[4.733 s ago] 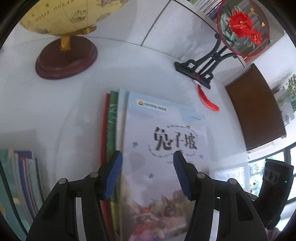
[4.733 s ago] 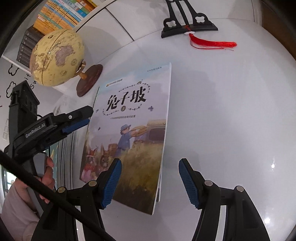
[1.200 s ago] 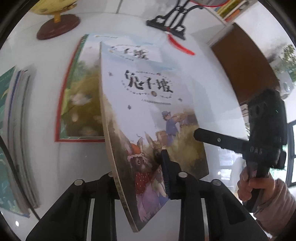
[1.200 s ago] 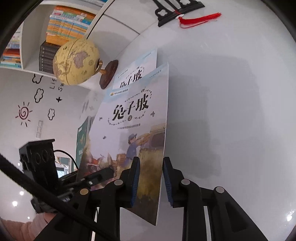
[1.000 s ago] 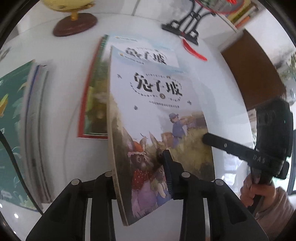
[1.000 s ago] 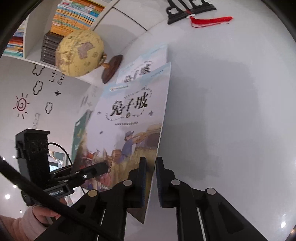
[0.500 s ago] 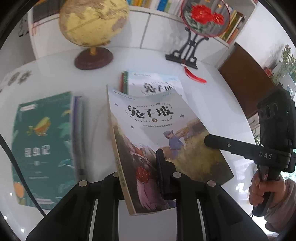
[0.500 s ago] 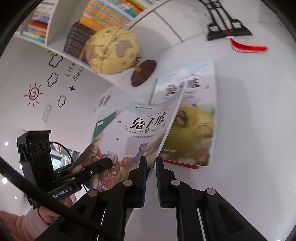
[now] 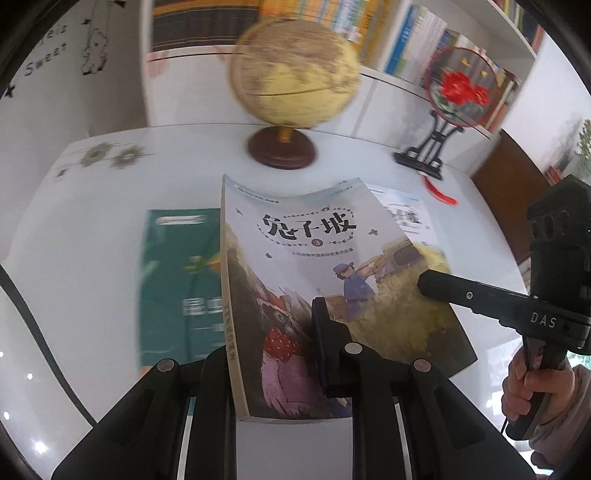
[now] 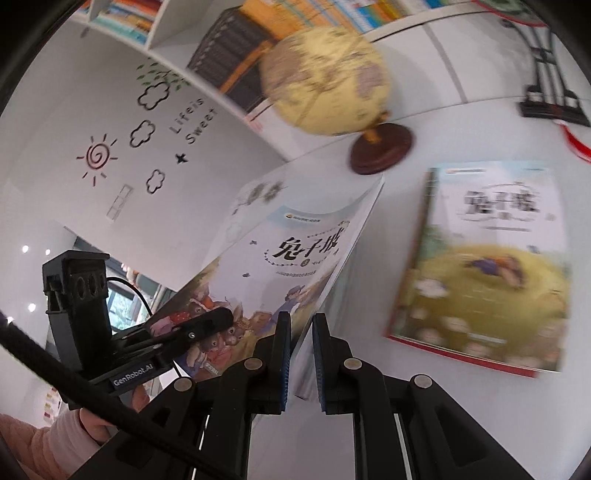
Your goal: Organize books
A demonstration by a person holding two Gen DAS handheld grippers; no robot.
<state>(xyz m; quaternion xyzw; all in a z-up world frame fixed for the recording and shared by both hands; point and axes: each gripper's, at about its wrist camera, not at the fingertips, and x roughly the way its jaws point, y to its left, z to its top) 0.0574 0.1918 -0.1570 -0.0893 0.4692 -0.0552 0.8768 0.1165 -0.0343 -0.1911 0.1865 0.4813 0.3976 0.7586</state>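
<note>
Both grippers hold one picture book [image 9: 314, 258] with a pale blue cover and black Chinese title, lifted well above the white table [image 9: 92, 192]. My left gripper [image 9: 275, 343] is shut on its spine side. My right gripper [image 10: 300, 358] is shut on its opposite long edge; the book also shows in the right wrist view [image 10: 295, 258]. A stack of similar books [image 10: 487, 266] lies flat on the table to the right. A green book [image 9: 181, 273] lies on the table under the held book's left side.
A yellow globe [image 9: 295, 70] on a dark wooden base stands at the back of the table. A round red-flower fan on a black stand [image 9: 439, 122] with a red tassel is at the back right. Bookshelves [image 9: 258, 22] line the wall behind.
Both grippers have raised the held book higher and carried it left, off the stack and over the green book. The stack now lies to the right.
</note>
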